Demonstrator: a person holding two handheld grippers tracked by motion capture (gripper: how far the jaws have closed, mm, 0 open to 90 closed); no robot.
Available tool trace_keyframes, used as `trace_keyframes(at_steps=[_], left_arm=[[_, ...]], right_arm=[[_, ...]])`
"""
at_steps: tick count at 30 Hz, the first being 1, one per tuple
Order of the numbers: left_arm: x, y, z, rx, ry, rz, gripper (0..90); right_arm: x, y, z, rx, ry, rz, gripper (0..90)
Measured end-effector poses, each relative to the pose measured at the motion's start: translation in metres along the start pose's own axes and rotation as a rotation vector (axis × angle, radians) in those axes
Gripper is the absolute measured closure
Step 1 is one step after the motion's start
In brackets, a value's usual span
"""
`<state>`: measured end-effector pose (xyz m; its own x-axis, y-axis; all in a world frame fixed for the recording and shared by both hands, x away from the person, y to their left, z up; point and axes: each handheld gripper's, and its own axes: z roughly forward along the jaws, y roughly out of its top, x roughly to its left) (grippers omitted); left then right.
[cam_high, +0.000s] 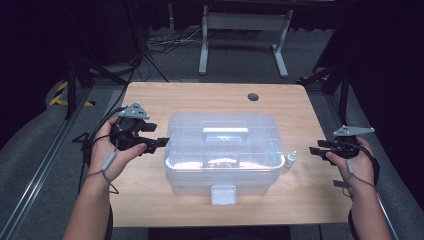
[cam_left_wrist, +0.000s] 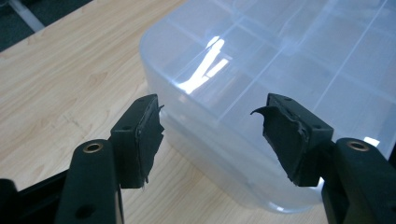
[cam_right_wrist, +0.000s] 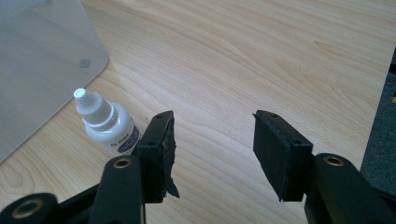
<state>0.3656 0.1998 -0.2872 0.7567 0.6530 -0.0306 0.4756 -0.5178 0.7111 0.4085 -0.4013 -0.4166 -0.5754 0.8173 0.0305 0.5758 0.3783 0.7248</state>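
Beside open left tongs (cam_high: 161, 142), clear lidded box (cam_high: 221, 150), small bottle (cam_high: 291, 159) near open right tongs (cam_high: 314, 150)

A clear plastic box (cam_high: 221, 152) fills the middle of the worktop (cam_high: 150, 100), blocking any straight pass from one side to the other. Bare wood lies open behind it and along both sides. On the right, a small dropper bottle (cam_high: 291, 159) stands just beside the box wall, narrowing that gap; further right the worktop is free to its edge.
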Motion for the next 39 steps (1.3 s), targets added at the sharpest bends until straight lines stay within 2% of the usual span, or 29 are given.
trace_keyframes(at_steps=[3,4,5,10,16,18,25,31,39], left_arm=[[-0.005,0.006,0.002,-0.011,-0.023,0.009,37.3],[-0.011,0.013,0.006,-0.010,-0.036,0.027,37.3],[-0.011,0.013,0.006,-0.010,-0.036,0.027,37.3],[-0.027,0.031,0.018,-0.008,-0.080,0.090,37.0],[-0.033,0.044,0.031,-0.002,-0.110,0.126,36.9],[-0.035,0.049,0.037,0.005,-0.124,0.149,36.1],[-0.040,0.059,0.055,-0.006,-0.142,0.192,36.9],[-0.044,0.066,0.068,0.001,-0.138,0.216,40.0],[-0.048,0.064,0.080,-0.054,-0.154,0.231,45.3]], right_arm=[[0.000,-0.001,0.001,-0.004,0.013,0.013,47.8],[0.000,-0.001,0.001,-0.012,0.019,0.018,47.7],[0.000,-0.001,0.001,-0.012,0.019,0.018,47.7],[0.001,-0.005,-0.005,-0.022,0.019,0.030,47.2],[0.001,-0.014,-0.013,-0.023,0.010,0.041,47.1],[0.000,-0.019,-0.017,-0.022,0.004,0.056,46.2],[0.003,-0.026,-0.024,-0.025,-0.009,0.067,46.2],[0.006,-0.030,-0.026,-0.019,-0.012,0.064,46.2],[0.007,-0.030,-0.025,-0.017,-0.015,0.059,46.2]])
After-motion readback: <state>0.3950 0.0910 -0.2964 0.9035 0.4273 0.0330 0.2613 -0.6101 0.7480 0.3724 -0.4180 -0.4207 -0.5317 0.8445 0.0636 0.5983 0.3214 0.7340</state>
